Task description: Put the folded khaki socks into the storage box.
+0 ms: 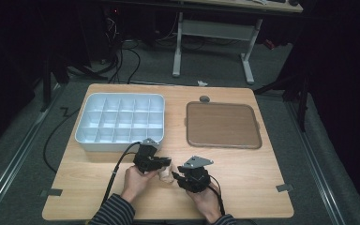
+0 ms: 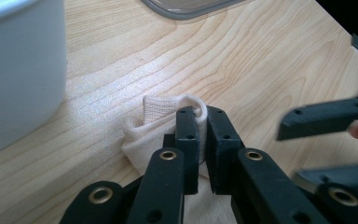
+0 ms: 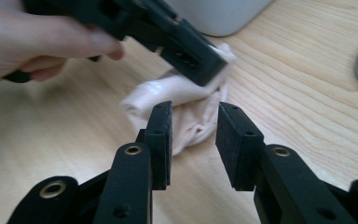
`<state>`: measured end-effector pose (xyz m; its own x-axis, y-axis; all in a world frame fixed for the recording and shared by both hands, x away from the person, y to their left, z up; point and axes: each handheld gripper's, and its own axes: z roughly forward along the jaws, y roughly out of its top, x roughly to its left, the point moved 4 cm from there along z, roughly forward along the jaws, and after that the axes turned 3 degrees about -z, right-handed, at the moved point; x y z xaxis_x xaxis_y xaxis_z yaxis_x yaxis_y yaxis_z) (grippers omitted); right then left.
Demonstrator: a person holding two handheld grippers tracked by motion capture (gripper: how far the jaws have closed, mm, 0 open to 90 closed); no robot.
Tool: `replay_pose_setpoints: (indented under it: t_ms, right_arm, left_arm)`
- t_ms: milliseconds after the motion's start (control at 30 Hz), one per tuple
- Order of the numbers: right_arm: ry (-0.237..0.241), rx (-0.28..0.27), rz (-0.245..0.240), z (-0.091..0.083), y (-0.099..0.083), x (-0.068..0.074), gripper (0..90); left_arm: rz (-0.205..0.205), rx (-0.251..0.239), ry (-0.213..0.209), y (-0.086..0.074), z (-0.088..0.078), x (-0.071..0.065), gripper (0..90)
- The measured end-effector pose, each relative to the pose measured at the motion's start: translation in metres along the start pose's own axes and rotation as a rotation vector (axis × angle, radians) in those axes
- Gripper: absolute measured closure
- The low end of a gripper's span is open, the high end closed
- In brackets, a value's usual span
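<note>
Cream knitted cloth sock (image 2: 161,128), bunched, lies on my light wood table (image 1: 243,173) near front edge, just in front of grey compartment tray (image 1: 120,123). L gripper (image 2: 202,126) clamped on its cuff. R gripper (image 3: 193,140) released, jaws apart w/ nothing btwn, just beside sock.

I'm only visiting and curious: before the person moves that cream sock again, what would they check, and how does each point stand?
1. Left gripper pinching the sock: ok, jaws shut on its cuff.
2. Right gripper let go: ok, jaws apart, sock beyond them.
3. Sock rolled tight: not ok, loose and rumpled.
4. Divided tray has free compartments: ok.
5. Brown lid out of the way: ok, it lies beside the tray.
</note>
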<state>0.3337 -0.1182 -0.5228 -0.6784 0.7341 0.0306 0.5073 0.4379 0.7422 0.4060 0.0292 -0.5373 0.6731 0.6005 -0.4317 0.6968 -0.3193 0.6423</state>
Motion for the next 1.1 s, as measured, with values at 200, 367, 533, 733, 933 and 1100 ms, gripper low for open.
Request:
replay_pose_setpoints:
  t_ms: [200,367,533,733,933,1100]
  right_arm:
    - [0.026,-0.001,-0.026,0.001,0.004,0.014,65.3]
    - [0.032,0.013,-0.017,0.010,0.006,0.018,63.3]
    - [0.017,0.022,-0.027,0.014,0.008,0.020,72.6]
    - [0.002,0.045,-0.041,0.015,0.001,0.020,84.9]
    - [-0.020,0.068,-0.065,0.016,-0.009,0.019,86.5]
    - [-0.024,0.074,-0.058,0.017,-0.018,0.016,87.0]
  left_arm:
    - [0.006,0.001,0.008,0.000,0.000,-0.001,85.1]
    - [0.012,-0.001,0.009,0.000,0.000,-0.001,85.1]
    - [0.018,-0.001,0.012,0.000,0.000,-0.001,85.1]
    - [0.029,-0.001,0.011,-0.001,-0.001,-0.001,85.1]
    - [0.032,-0.004,0.010,0.000,-0.002,0.001,85.0]
    - [0.046,0.000,0.018,0.000,0.001,0.001,85.0]
